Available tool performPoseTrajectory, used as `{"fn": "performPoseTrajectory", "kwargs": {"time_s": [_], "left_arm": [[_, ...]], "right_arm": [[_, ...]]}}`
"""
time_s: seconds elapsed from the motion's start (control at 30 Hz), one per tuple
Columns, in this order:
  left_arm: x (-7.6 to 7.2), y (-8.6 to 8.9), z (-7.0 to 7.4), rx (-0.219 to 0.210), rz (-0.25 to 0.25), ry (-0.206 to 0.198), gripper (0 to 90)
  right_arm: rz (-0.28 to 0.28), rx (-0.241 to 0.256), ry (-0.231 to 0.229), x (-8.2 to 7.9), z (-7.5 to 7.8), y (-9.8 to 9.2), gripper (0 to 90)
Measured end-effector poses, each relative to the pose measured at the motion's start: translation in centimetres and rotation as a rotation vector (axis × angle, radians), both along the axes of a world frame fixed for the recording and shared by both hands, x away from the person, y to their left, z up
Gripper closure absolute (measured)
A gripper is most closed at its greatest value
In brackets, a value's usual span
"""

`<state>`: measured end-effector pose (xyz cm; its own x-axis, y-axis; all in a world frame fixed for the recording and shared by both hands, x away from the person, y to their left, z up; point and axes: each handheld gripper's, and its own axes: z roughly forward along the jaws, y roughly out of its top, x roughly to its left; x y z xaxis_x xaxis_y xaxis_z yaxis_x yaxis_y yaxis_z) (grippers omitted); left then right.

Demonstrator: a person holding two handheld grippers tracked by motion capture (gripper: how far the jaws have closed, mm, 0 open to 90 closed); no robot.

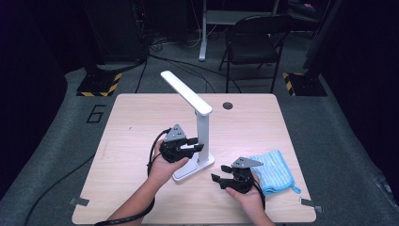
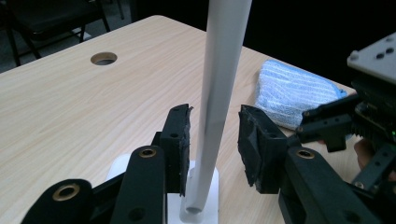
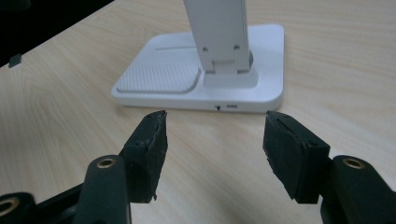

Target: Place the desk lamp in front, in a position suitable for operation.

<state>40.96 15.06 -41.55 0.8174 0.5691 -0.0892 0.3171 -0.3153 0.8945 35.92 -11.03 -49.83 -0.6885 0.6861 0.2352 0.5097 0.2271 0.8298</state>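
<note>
In the high view, a white plastic desk lamp (image 1: 195, 127) stands mid-frame on the light wooden tabletop (image 1: 131, 117). The left gripper (image 2: 214, 140) holds its fingers released astride the stiff, smooth upright, probably the surest hold. The right gripper (image 3: 212, 154), fingers spread, faces the likely weighted base.

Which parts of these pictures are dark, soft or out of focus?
High view: the table is evenly lit, the room behind is dark. Left gripper view: the lamp post close by looks soft. Right gripper view: the lamp base is slightly blurred; the fingers are sharper.
</note>
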Motion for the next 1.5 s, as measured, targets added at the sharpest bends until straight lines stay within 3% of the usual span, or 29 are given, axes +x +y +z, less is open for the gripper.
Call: {"fn": "performPoseTrajectory", "kwargs": {"time_s": [0.17,0.27,0.3,0.43,0.53,0.57,0.77,0.9,0.97,1.23,1.4,1.5], "left_arm": [[-0.8,1.3,0.0,-0.039,0.004,0.019,61.4],[-1.1,2.0,0.0,-0.040,-0.004,0.020,59.0],[-1.2,2.2,0.0,-0.038,-0.004,0.022,58.6],[-1.5,2.8,-0.3,-0.034,0.013,0.027,58.0],[-1.3,3.2,-0.5,-0.041,0.028,0.019,58.0],[-1.3,3.3,-0.5,-0.048,0.036,0.036,58.0],[-1.4,3.5,-0.2,-0.042,0.042,0.023,58.0],[-1.4,3.8,-0.2,-0.040,0.051,0.020,58.0],[-1.5,4.1,-0.2,-0.042,0.061,0.029,58.0],[-1.9,5.2,-0.2,-0.041,0.070,0.025,57.2],[-2.4,5.6,-0.5,-0.033,0.081,0.043,55.6],[-2.5,6.0,-0.7,-0.021,0.087,0.032,55.2]], "right_arm": [[0.005,0.002,-0.036,1.3,1.6,0.7,37.9],[0.012,-0.004,-0.060,2.4,2.3,1.3,36.6],[0.008,-0.008,-0.049,2.7,2.5,1.5,36.4],[0.032,0.010,-0.054,4.1,2.8,2.4,35.6],[0.059,-0.018,-0.066,5.0,3.0,3.2,34.3],[0.064,-0.022,-0.072,5.2,3.1,3.3,34.3],[0.113,-0.012,-0.090,6.3,3.4,4.3,34.0],[0.148,0.005,-0.087,6.2,3.2,4.8,32.9],[0.149,-0.015,-0.101,6.0,3.2,5.0,33.8],[0.166,-0.034,-0.077,4.3,3.4,4.9,44.5],[0.201,-0.014,-0.064,3.3,3.4,5.4,52.6],[0.206,-0.011,-0.065,3.1,3.3,5.8,54.5]]}}
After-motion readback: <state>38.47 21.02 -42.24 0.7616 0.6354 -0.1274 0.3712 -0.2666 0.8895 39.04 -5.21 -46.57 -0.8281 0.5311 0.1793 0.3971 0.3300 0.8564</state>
